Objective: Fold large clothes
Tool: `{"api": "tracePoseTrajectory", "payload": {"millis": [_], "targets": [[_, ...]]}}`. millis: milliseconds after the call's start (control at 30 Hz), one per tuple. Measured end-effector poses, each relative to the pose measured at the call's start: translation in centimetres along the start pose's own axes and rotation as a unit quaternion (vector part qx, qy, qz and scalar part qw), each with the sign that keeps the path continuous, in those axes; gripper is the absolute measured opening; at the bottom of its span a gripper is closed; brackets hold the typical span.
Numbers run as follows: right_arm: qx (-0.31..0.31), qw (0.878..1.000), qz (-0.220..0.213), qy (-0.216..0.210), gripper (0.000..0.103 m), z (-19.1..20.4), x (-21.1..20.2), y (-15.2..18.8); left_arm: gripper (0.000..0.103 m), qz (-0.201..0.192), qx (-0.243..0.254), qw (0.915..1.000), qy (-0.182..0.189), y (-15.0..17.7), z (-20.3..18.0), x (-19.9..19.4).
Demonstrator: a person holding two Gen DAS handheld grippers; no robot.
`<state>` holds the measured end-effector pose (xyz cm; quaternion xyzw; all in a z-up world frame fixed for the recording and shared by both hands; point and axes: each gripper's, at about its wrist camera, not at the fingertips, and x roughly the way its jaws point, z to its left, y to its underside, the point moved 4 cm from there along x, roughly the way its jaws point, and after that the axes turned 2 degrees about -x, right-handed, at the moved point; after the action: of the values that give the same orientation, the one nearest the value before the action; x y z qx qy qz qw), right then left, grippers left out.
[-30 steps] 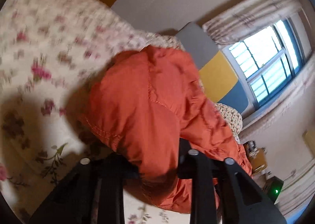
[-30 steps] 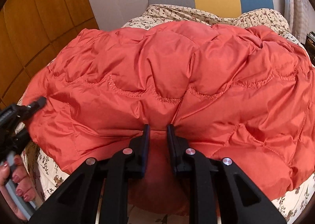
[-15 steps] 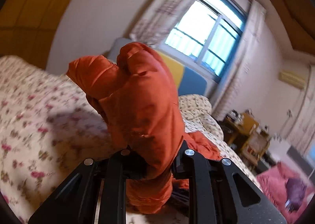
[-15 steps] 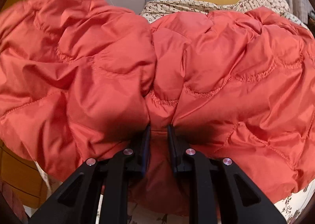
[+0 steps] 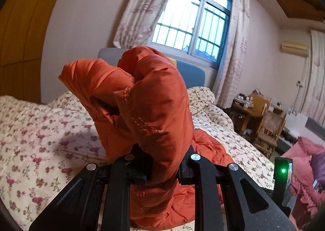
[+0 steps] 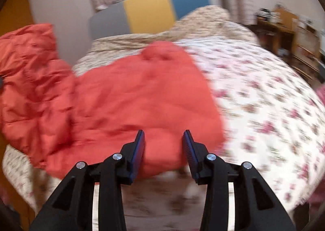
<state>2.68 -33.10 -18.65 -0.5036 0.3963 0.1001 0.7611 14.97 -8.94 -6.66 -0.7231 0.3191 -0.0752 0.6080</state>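
The left wrist view shows the left tongs (image 5: 164,165) clamped on a bunched fold of the orange quilted jacket (image 5: 154,107), raised above the floral bed (image 5: 40,139). Only the blurred right wrist view shows the right tongs (image 6: 163,149) spread wide and holding nothing, with the jacket (image 6: 142,97) lying on the bed's (image 6: 264,93) left half, its left portion lifted.

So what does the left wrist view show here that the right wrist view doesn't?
Only the left wrist view shows the left gripper shut on a raised bunch of the orange jacket, plus the full window and a wall air conditioner.

Only the right wrist view shows the right gripper open, with the jacket's flat part lying on the bed.

Both show the floral bedspread, the colour-blocked headboard and the wooden furniture.
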Motion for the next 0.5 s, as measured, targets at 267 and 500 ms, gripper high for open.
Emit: {"api": "tracePoseTrajectory", "payload": {"millis": [267, 500], "targets": [[0.06, 0.996, 0.046, -0.042, 0.041, -4.3, 1.6, 2.0, 0.019, 0.02, 0.043, 0.9982, 0.038, 0.6, -4.7, 2.4], [0.078, 0.995, 0.036, -0.048, 0.045, -6.7, -0.3, 2.7, 0.019, 0.056, 0.073, 0.9933, 0.07, 2.7, -8.5, 5.4]]}}
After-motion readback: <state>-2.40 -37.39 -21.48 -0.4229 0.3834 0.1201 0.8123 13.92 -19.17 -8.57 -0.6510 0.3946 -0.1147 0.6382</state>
